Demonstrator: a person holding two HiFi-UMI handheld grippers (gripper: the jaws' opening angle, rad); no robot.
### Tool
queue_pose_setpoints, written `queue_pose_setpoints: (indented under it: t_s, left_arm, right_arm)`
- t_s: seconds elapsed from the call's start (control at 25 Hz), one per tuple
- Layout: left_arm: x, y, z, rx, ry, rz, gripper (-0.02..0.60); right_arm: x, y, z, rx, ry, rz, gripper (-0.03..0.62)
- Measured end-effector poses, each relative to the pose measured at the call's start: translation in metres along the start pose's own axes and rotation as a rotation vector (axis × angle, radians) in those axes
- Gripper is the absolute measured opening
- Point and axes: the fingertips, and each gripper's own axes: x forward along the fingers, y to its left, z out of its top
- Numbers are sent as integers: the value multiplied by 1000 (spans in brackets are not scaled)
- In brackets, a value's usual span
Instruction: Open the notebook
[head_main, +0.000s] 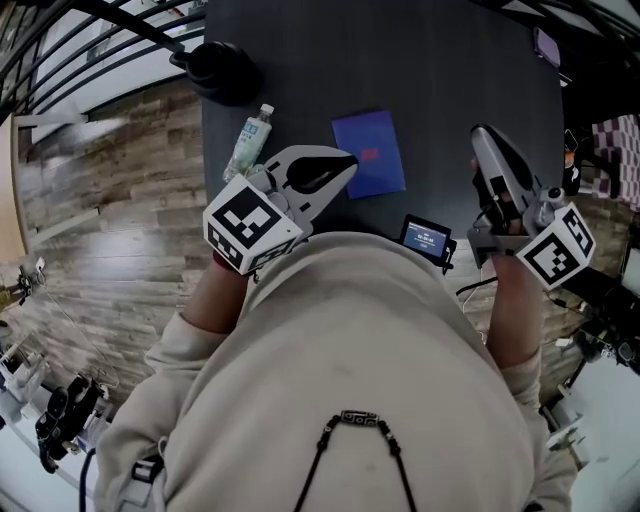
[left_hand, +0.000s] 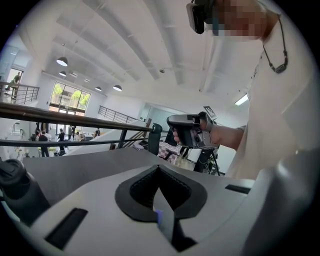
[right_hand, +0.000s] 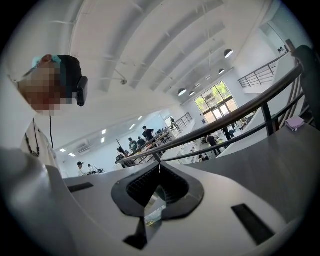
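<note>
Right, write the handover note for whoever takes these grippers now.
Left gripper: jaws shut, empty, tip by the left edge of the blue notebook; whether it touches is unclear.
Right gripper: jaws shut, empty, off to the right, apart from the book.
The blue notebook lies closed on the dark table, with a water bottle to its left.
Done: nothing.
Left: lift the cover open.

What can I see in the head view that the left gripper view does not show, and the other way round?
Head view only: the closed notebook in full, a water bottle, a small screen. Left gripper view only: ceiling lights, distant people. Both: the table, the right gripper and the left gripper, its jaws shut.
</note>
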Motion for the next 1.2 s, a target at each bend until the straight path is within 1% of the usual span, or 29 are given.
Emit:
queue_pose_setpoints:
  t_s: [0.16,0.28,0.32,0.44,0.52,0.72,1.2]
  left_arm:
    - [1,-8,-3,-14,12,24,2]
    - [6,-9,-5,-24,21,40,2]
    - [9,-6,-11,-21,41,51,2]
    - [16,11,-47,1,170,115,2]
    - [19,20,-68,1,228,139,2]
    - [22,18,-79,-37,236,124,2]
    - [33,8,-114,-78,294,115,2]
  right_arm:
    - [1,6,8,-6,-5,64,17]
    - [2,0,9,7,-5,81,17]
    - [2,-4,8,11,-1,78,17]
    - [4,-13,1,24,16,67,17]
    - [5,-18,-6,35,32,63,17]
    - [9,-27,-14,58,55,59,17]
    - [22,-40,-44,83,131,86,25]
